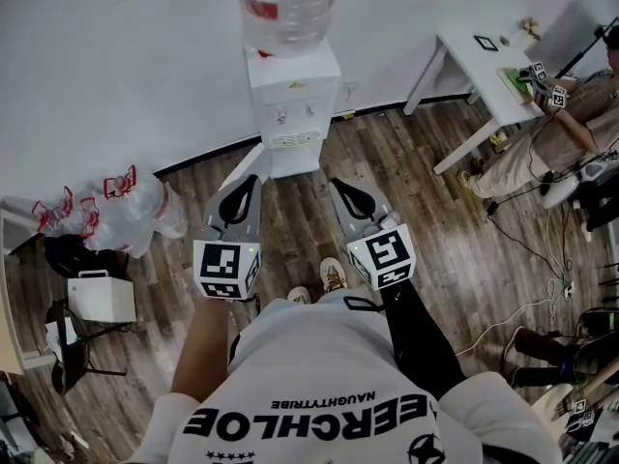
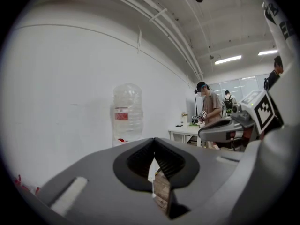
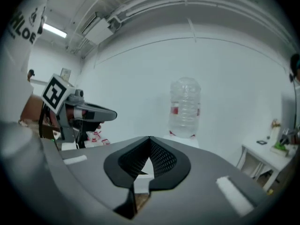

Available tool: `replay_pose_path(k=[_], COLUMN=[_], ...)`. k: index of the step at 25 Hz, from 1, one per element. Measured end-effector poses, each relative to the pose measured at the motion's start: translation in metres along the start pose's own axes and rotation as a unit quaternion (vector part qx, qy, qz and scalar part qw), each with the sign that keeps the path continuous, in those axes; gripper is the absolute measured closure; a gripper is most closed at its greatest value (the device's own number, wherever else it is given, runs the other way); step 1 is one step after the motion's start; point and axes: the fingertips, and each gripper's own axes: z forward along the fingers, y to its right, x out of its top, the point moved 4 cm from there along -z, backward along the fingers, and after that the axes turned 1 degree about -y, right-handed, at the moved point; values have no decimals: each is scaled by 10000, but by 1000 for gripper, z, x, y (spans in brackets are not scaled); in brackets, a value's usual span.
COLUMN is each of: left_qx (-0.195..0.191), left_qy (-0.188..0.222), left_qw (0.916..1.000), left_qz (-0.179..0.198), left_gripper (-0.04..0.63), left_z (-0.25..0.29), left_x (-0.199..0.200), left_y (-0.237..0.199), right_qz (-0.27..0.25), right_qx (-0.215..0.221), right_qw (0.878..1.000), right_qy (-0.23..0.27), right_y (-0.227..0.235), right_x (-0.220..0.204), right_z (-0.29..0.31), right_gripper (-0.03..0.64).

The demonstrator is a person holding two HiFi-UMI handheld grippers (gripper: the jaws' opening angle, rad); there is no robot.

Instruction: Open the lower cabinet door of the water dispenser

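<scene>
Head view looks steeply down on a brown wood-plank floor [image 1: 406, 172] that meets a plain white wall [image 1: 116, 66]. One white water dispenser [image 1: 293, 90] stands against that wall. It carries one clear plastic bottle [image 1: 285, 8] with a red label and has two small taps on its front. Two grippers point toward it without touching it, the left gripper [image 1: 250, 167] and the right gripper [image 1: 340, 187]. Both gripper views show each one clenched tip to tip, with nothing between the jaws. One white table [image 1: 469, 66] stands at right, with one person [image 1: 566, 138] beside it, cut off by the frame edge. A cluster of empty clear bottles with red handles [image 1: 126, 211] lies at left, their number hard to tell. The lower cabinet door on the dispenser's front is foreshortened from above and hard to make out.
</scene>
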Motion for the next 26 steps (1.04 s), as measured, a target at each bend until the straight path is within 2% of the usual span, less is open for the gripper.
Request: replay_pose_path(k=[3, 26], left_qx=[-15, 83], left_qy=[21, -72], left_qw=[10000, 9999], left_qz=[15, 74], left_gripper=[538, 538], left_z=[2, 3], left_x=[1, -2], left_y=[2, 6], right_qz=[-265, -199], right_qx=[-165, -145], right_qw=[9995, 9997], right_qy=[-71, 12], right_y=[4, 12], right_x=[-3, -4], right_z=[0, -1], right_gripper=[616, 615])
